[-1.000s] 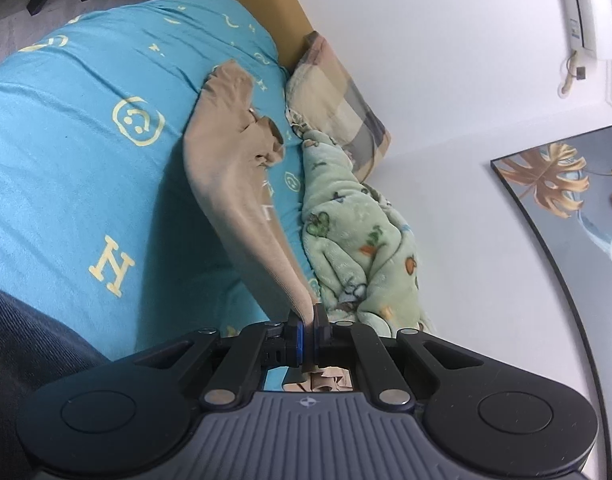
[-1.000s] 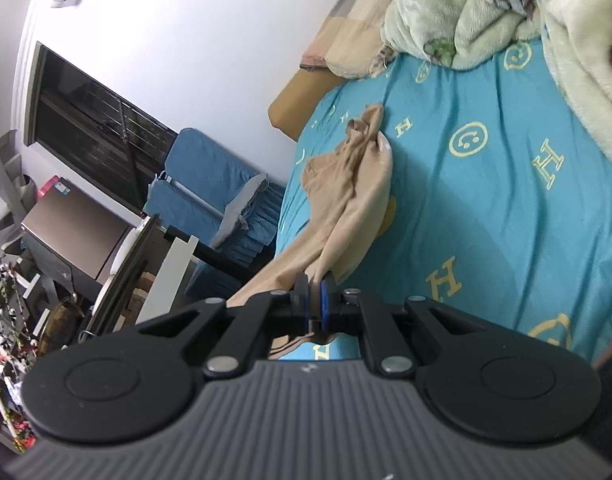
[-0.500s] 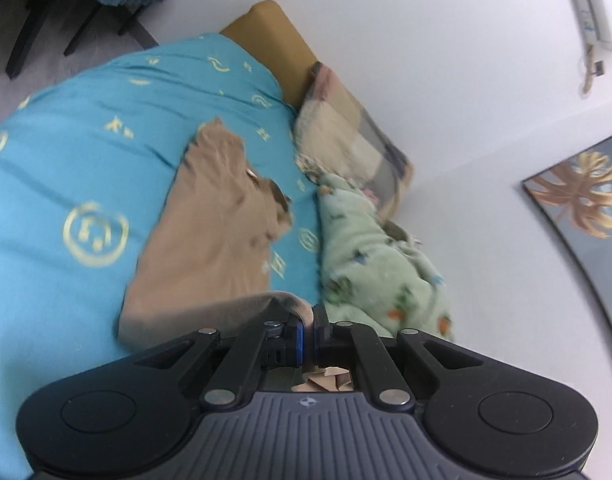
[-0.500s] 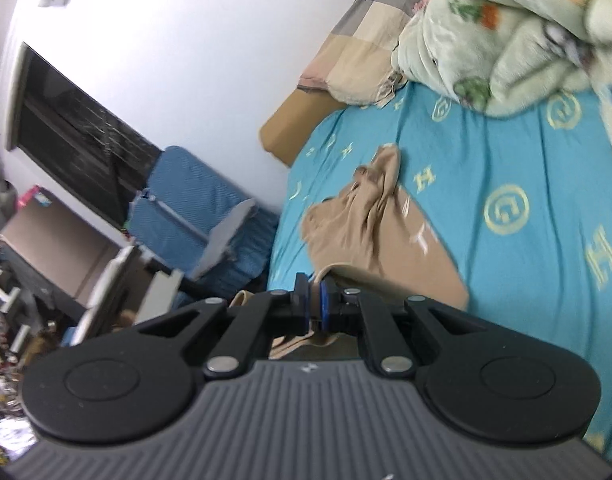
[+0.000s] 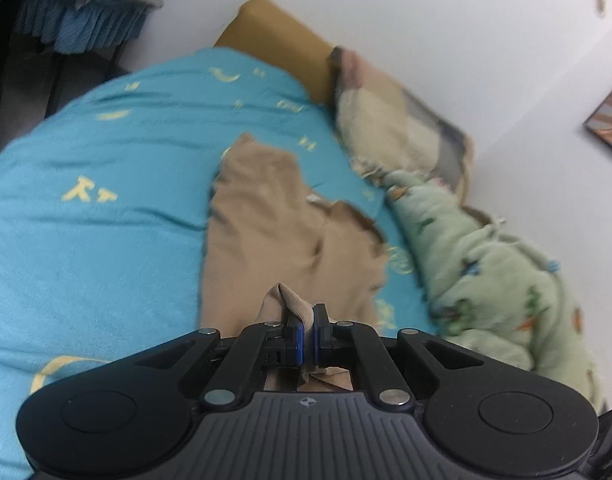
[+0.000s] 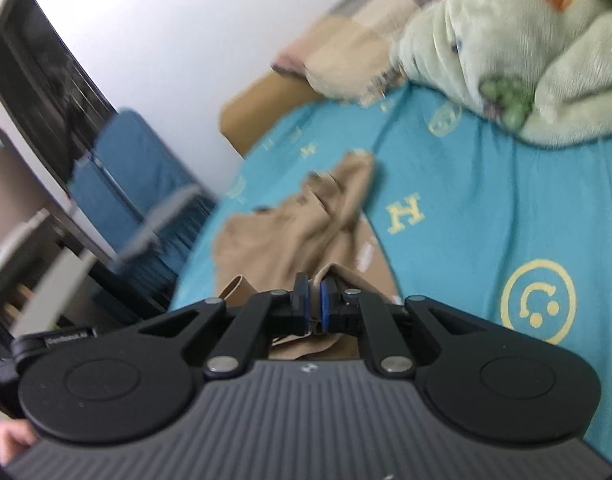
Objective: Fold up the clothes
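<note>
Garment (image 5: 282, 232) pinched in both tongs

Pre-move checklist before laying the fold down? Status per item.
1. Left claw shut on the garment: ok.
2. Right claw shut on garment: ok.
3. Far part of garment resting on the sheet: ok.
4. Far part flat: not ok, bunched at the middle.
5. Blanket apart from garment: ok.
6. Held edges aligned with each other: cannot tell.
</note>
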The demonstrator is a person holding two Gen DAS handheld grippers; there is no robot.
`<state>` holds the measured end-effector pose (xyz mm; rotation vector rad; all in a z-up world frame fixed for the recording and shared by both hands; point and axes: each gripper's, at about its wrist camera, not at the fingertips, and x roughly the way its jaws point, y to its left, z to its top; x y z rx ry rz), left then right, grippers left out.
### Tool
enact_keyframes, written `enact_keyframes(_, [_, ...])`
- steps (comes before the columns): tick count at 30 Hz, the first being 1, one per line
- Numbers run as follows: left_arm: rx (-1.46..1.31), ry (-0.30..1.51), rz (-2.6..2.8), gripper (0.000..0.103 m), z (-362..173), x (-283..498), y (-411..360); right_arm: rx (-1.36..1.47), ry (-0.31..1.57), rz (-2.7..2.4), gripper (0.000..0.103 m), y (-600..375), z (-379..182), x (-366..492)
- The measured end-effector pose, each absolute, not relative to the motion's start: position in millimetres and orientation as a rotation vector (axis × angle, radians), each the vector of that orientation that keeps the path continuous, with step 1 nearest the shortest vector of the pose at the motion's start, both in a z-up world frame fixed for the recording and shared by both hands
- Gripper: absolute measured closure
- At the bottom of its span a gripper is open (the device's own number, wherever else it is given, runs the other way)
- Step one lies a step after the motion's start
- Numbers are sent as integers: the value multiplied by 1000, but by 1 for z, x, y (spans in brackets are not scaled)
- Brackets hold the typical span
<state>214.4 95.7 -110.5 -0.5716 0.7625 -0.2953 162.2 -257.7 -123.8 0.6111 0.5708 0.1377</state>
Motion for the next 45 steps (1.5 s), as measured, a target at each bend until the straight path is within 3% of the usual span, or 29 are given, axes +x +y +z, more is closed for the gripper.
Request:
enact_keyframes(4, [-500, 769, -292, 97, -111, 214, 91, 560, 627, 112, 91, -251, -138, 178])
enact_keyframes(5, [-483, 768, -291, 95, -110, 212, 90, 550, 641, 106, 89, -249, -139, 180])
enact_keyframes(6, [-467, 768, -291, 86, -108, 211, 89, 531, 646, 99, 86, -247, -139, 181])
enact_keyframes(7, [-450, 768, -291, 78, -107, 210, 88, 507, 643, 99, 71, -245, -137, 180])
enact_keyframes(8, [-434, 767, -291, 62, -106, 209, 87, 490, 631, 107, 41, -242, -134, 178])
enact_keyframes(9, [-417, 767, -291, 48, -105, 208, 86, 476, 616, 118, 26, -240, -132, 175])
enact_keyframes(10, [-400, 766, -290, 43, -104, 206, 85, 458, 600, 122, 13, -238, -128, 171])
enact_keyframes(12, [-367, 765, -290, 23, -101, 204, 83, 421, 567, 125, 16, -232, -118, 162])
enact_keyframes(13, [-345, 756, -288, 20, -98, 201, 81, 401, 558, 126, 16, -230, -112, 158])
enact_keyframes(16, [-268, 707, -284, 17, -79, 180, 74, 370, 523, 110, 16, -228, -96, 143])
enact_keyframes(20, [-209, 644, -288, 4, -55, 146, 65, 362, 483, 85, 16, -231, -76, 118])
enact_keyframes(25, [-146, 555, -309, 2, -28, 95, 54, 308, 432, 72, 17, -227, -53, 77])
enact_keyframes(26, [-135, 539, -311, 2, -24, 86, 52, 283, 422, 76, 41, -225, -49, 70])
enact_keyframes(28, [-131, 525, -318, 2, -18, 72, 49, 233, 415, 76, 70, -219, -41, 58])
enact_keyframes(31, [-146, 529, -320, 2, -15, 57, 47, 235, 442, 91, 68, -216, -41, 52])
enact_keyframes(33, [-146, 536, -315, 2, -16, 48, 46, 247, 469, 93, 54, -215, -43, 49])
enact_keyframes(34, [-147, 539, -313, 2, -16, 44, 46, 245, 476, 94, 28, -214, -44, 47])
enact_keyframes(35, [-147, 543, -311, 2, -17, 41, 46, 240, 480, 94, 10, -212, -46, 45])
enact_keyframes(40, [-200, 607, -287, 2, -25, 37, 51, 207, 497, 88, 11, -206, -49, 38])
enact_keyframes(45, [-494, 821, -306, 4, -63, 63, 71, 219, 494, 70, 11, -208, -50, 39])
